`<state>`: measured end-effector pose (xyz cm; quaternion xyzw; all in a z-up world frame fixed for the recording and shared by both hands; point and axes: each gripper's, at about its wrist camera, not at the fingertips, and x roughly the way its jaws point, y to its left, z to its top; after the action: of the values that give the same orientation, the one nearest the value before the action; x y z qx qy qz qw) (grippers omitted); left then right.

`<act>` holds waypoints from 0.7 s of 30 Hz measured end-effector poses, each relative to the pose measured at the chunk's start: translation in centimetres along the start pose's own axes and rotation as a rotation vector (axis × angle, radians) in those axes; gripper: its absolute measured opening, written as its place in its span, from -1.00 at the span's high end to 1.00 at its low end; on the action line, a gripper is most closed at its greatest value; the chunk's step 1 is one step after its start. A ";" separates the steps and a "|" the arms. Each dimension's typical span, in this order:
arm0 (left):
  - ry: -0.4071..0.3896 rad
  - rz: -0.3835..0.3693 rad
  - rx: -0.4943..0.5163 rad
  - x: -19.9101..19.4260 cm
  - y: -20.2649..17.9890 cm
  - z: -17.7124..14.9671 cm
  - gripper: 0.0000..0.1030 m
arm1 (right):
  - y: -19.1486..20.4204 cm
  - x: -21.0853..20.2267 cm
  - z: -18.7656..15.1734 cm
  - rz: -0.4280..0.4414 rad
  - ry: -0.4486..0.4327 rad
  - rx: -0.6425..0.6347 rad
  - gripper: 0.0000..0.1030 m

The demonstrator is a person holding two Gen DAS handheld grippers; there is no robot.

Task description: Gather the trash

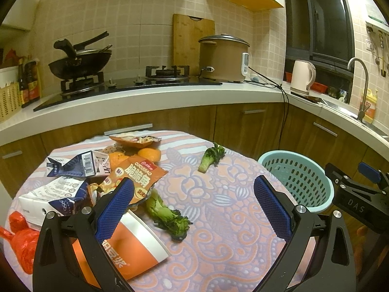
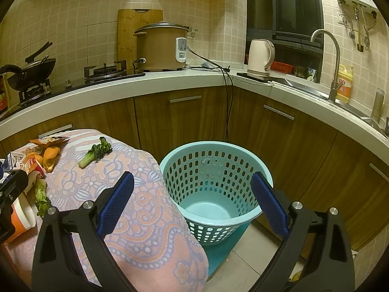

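Trash lies on a table with a pink patterned cloth point(image 1: 218, 219): an orange snack bag point(image 1: 138, 177), crushed milk cartons point(image 1: 80, 165), orange peel point(image 1: 148, 155), an orange-and-white paper cup point(image 1: 131, 241), a red plastic bag point(image 1: 22, 241) and two vegetable stalks point(image 1: 167, 215) point(image 1: 210, 157). My left gripper point(image 1: 194, 206) is open and empty above the near stalk. An empty teal basket point(image 2: 214, 185) stands to the right of the table. My right gripper point(image 2: 192, 202) is open and empty over the table edge and basket.
A kitchen counter point(image 1: 170, 95) curves behind the table with a wok point(image 1: 77, 65), a rice cooker point(image 1: 222, 58), a kettle point(image 1: 302, 76) and a sink tap point(image 1: 362, 85). Wooden cabinets point(image 2: 279, 131) stand behind the basket. The right gripper's body point(image 1: 357, 194) shows at the right.
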<state>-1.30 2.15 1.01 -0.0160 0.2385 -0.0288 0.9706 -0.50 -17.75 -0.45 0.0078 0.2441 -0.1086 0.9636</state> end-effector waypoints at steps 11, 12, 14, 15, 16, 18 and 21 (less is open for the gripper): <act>-0.004 0.005 0.002 0.0 -0.2 -0.1 -0.85 | 0.6 0.0 0.0 0.019 0.003 -0.014 -0.72; -0.005 0.006 0.001 0.0 -0.2 -0.1 -0.85 | 0.6 0.0 0.0 0.020 0.003 -0.014 -0.72; -0.006 0.006 -0.001 0.0 -0.1 -0.1 -0.85 | 0.6 -0.1 -0.1 0.023 0.002 -0.014 -0.72; -0.007 0.006 -0.001 0.0 -0.1 -0.1 -0.85 | 0.7 -0.1 -0.1 0.025 0.002 -0.015 -0.72; -0.007 0.007 0.000 0.0 -0.1 -0.1 -0.85 | 0.7 -0.1 -0.1 0.026 0.003 -0.016 -0.71; -0.009 0.009 0.000 0.0 -0.1 -0.1 -0.85 | 0.9 -0.2 -0.1 0.033 0.003 -0.017 -0.71; -0.015 -0.001 -0.011 -0.1 0.0 0.1 -0.85 | 1.4 -0.3 0.0 0.051 0.000 -0.024 -0.71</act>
<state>-1.35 2.15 1.17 -0.0219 0.2315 -0.0278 0.9722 -0.47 -16.35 -0.39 0.0025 0.2449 -0.0811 0.9662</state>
